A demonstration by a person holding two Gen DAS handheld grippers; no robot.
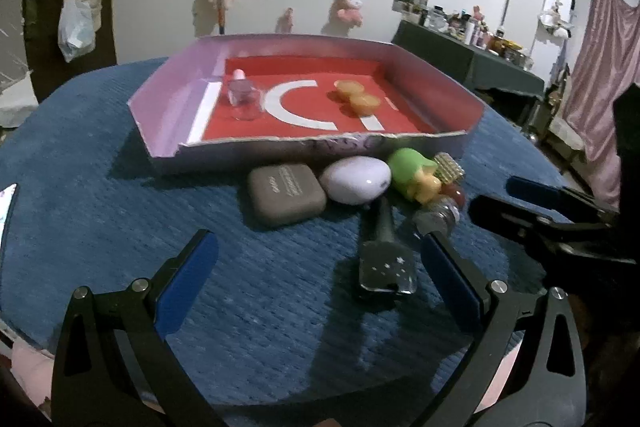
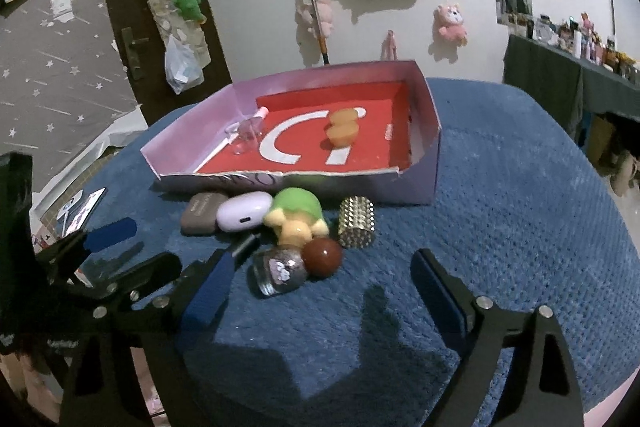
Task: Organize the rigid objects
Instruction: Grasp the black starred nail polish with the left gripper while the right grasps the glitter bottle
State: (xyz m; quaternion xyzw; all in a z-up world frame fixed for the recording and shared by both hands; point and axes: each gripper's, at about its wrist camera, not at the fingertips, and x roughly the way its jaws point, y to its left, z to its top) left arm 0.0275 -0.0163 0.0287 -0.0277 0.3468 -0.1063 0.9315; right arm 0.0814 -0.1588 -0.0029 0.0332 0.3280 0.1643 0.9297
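Glitter bottle (image 2: pixel 280 269) lies tipped, base toward camera, touching brown ball (image 2: pixel 322 258).

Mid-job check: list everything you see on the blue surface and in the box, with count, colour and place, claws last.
box: 1, pink walls, red floor, far side of the blue surface
small glass jar: 1, clear, pink cap, left in box
round pieces: 2, orange, touching, centre-right in box
flat case: 1, grey-brown, in front of box, leftmost
earbud case: 1, lilac, right of the flat case
turtle toy: 1, green and yellow, middle of the cluster
studded cylinder: 1, gold, right of the turtle
ball: 1, dark red, near row
glitter bottle: 1, clear, lying down, beside the ball
dark tool: 1, black, star-speckled end, nearest
left claw: 1, blue pads, open, empty
right claw: 1, blue pads, open, empty
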